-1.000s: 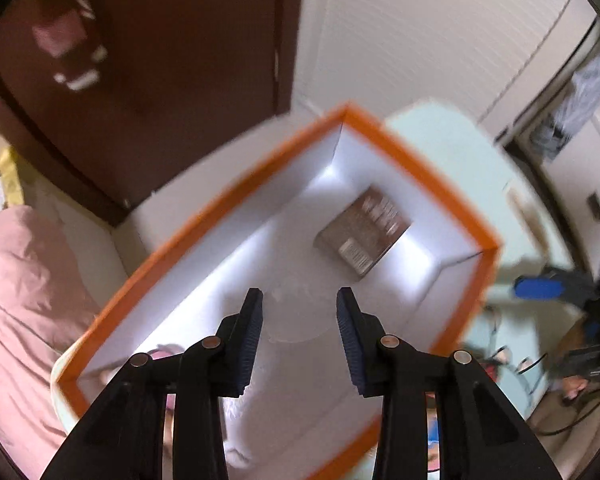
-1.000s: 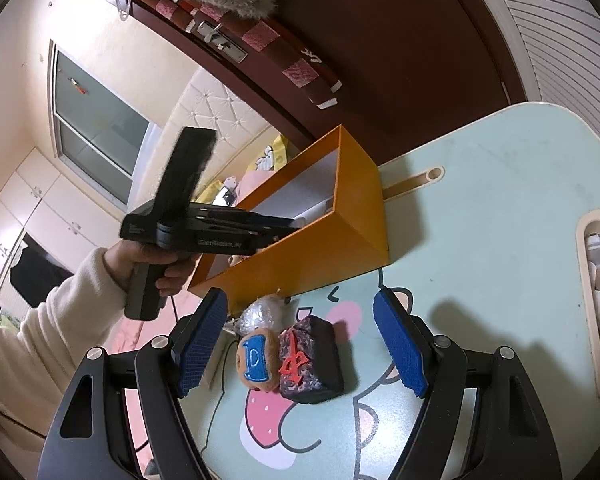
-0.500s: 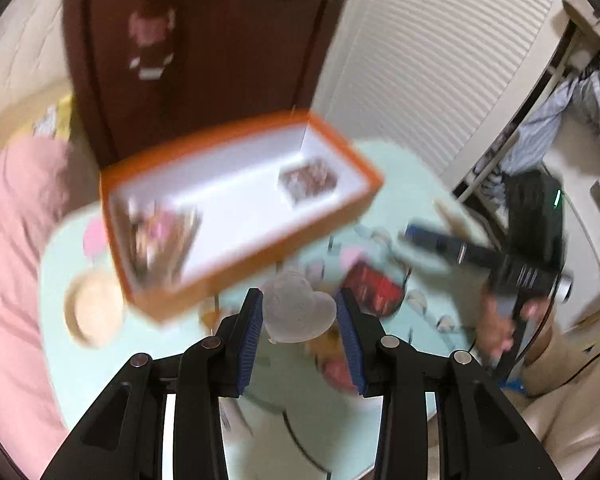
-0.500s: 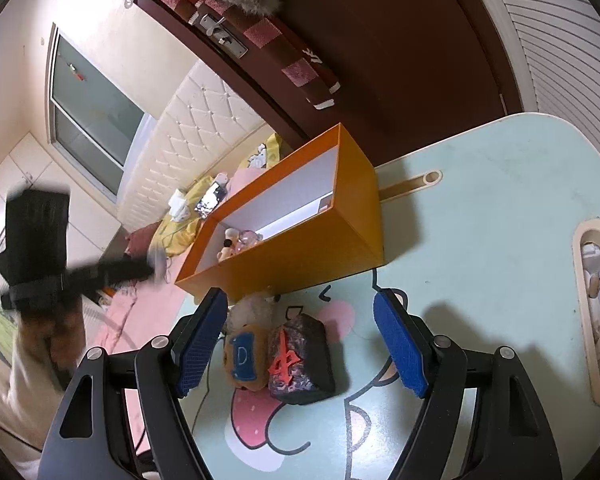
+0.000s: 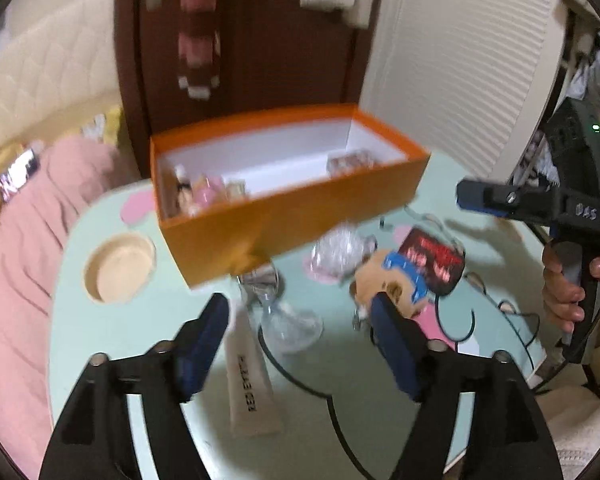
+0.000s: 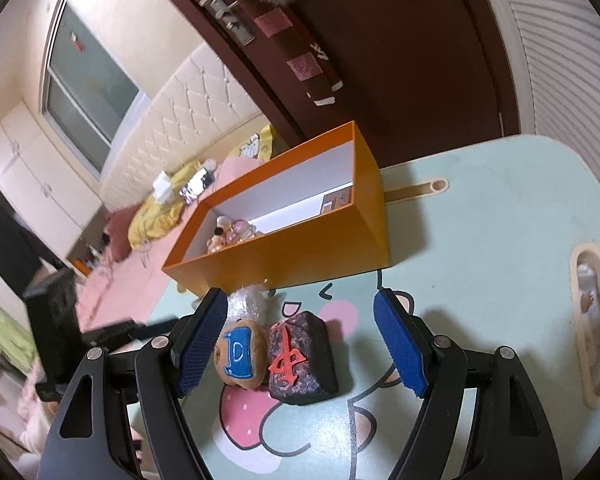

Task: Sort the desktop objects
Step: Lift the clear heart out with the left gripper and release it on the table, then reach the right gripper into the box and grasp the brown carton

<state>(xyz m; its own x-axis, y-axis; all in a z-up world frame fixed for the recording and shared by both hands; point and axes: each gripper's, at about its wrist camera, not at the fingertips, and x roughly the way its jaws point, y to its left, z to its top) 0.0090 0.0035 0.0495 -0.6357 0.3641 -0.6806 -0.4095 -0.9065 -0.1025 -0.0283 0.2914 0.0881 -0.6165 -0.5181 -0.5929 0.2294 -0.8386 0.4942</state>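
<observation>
Both my claws are empty right now. My left claw (image 5: pixel 300 332) has just been opening and its jaws stand wide, nothing between them, hovering over the white squeeze tube (image 5: pixel 249 384) and a clear glass piece (image 5: pixel 288 320) lying on the mint-green cartoon-print table (image 6: pixel 500 220). My right claw (image 6: pixel 300 340) is wide too, sitting over the tan plush keychain with the blue patch (image 6: pixel 240 354) and the dark block-shaped pouch with the red character (image 6: pixel 300 360). Those two touch each other, with a crinkly clear plastic bag (image 6: pixel 246 302) just behind them.

The open orange cardboard box with the white inside (image 6: pixel 300 248) already has a few small things at one end and a brown packet at the other, so most of the floor inside is free.

What worries me: plush and pouch are so snug that closing on one probably drags the other along. The bag sits right against the box wall, so reaching for it could bump the box. My claws are also near each other, so they could clash. Open table is mostly on the far right side.
</observation>
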